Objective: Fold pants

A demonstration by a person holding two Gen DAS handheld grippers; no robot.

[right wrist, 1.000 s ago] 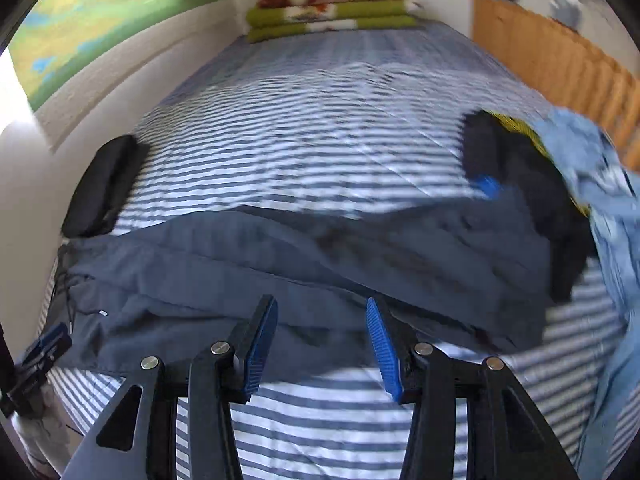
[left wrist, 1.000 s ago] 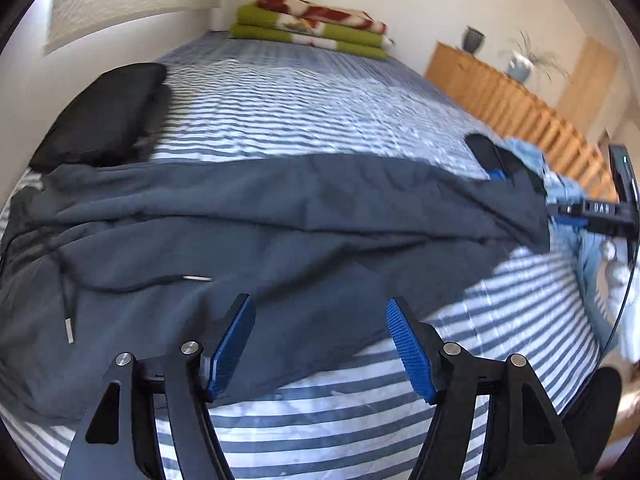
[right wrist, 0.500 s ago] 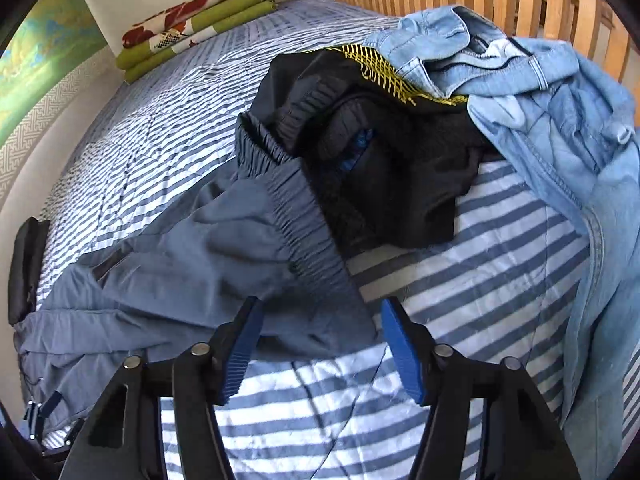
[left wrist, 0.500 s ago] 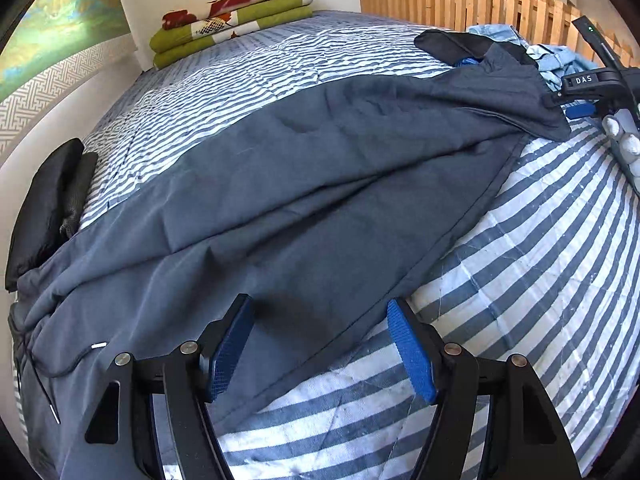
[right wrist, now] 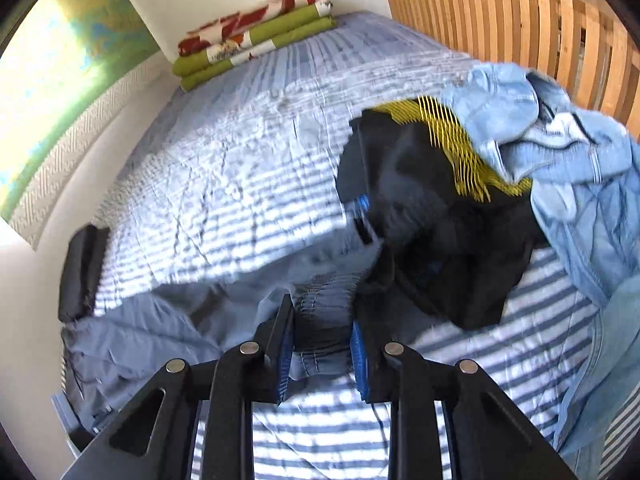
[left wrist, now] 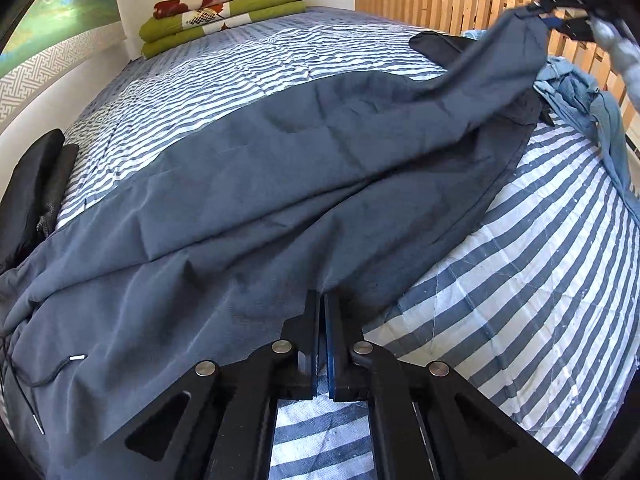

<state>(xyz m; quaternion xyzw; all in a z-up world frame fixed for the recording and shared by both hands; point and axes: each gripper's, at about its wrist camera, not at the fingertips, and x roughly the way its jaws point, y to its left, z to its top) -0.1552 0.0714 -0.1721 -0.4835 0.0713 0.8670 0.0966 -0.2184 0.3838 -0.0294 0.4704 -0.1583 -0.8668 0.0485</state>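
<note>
Pants (left wrist: pixel 304 184) lie stretched across the striped bed (left wrist: pixel 520 280); on my left wrist view the left gripper (left wrist: pixel 322 300) is clenched on their near edge. On my right wrist view, the right gripper (right wrist: pixel 323 320) has just been closing, grasping the elastic cuff (right wrist: pixel 326 292), beside a black garment (right wrist: pixel 440 240).

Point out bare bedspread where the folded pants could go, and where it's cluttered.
Free: the striped bedspread between the grey pants and the folded blankets. Also the near strip beside the left tool. Crowded: the slatted-rail side, with black garment and denim.
</note>
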